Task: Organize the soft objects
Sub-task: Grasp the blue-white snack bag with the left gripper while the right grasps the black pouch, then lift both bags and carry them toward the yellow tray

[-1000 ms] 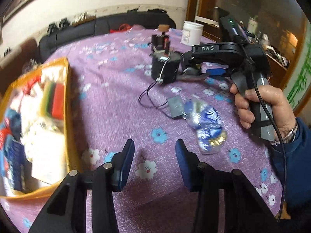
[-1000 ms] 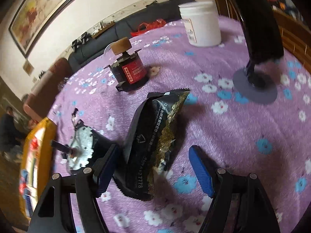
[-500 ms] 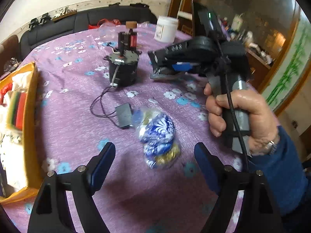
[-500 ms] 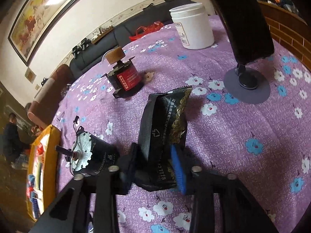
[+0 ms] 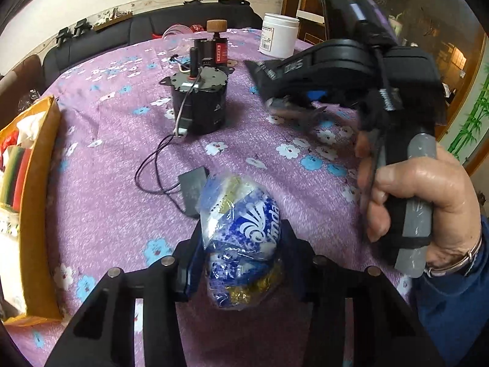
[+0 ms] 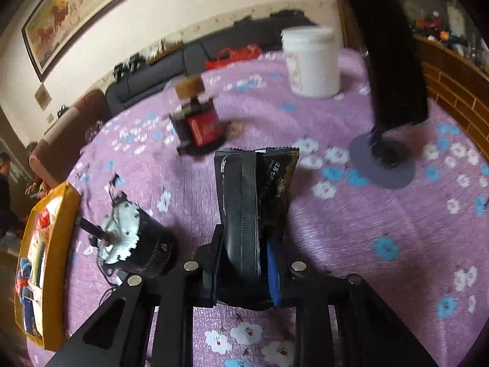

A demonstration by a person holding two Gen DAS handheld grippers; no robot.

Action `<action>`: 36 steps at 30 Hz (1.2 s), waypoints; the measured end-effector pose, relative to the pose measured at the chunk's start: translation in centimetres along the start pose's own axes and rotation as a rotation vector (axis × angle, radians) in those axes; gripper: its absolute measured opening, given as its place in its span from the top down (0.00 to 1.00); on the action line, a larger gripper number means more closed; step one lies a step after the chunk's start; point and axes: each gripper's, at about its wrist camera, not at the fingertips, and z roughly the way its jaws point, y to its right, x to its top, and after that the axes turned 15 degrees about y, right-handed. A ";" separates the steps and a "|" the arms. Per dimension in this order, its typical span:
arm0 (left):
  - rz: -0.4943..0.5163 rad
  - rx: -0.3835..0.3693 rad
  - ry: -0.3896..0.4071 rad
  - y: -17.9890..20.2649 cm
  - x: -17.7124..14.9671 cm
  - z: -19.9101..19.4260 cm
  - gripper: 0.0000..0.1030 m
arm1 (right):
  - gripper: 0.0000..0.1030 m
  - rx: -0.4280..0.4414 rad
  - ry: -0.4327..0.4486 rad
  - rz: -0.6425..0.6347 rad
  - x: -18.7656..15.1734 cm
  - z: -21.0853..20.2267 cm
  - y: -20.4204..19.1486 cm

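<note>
Since half a second ago both tools have closed: the left gripper now clamps the blue tissue bundle near the table's front edge, and the right gripper pinches the black pouch upright. Grasping seems finished; carrying both to the yellow bin at the left edge likely comes next. Purple floral cloth covers the table, with a sofa behind.

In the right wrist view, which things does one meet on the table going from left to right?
Yellow bin → black motor → red block → black packet held in the right tongs → white jar → black stand.
</note>
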 end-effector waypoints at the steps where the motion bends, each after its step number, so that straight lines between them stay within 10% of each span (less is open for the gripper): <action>1: 0.006 0.005 0.004 -0.1 -0.2 -0.4 0.57 | 0.75 0.008 0.006 0.013 0.1 -0.3 0.2; 36: -0.040 0.035 0.030 -3.2 -1.5 -4.6 0.57 | 0.75 0.364 0.149 -0.144 -1.4 -6.6 -7.5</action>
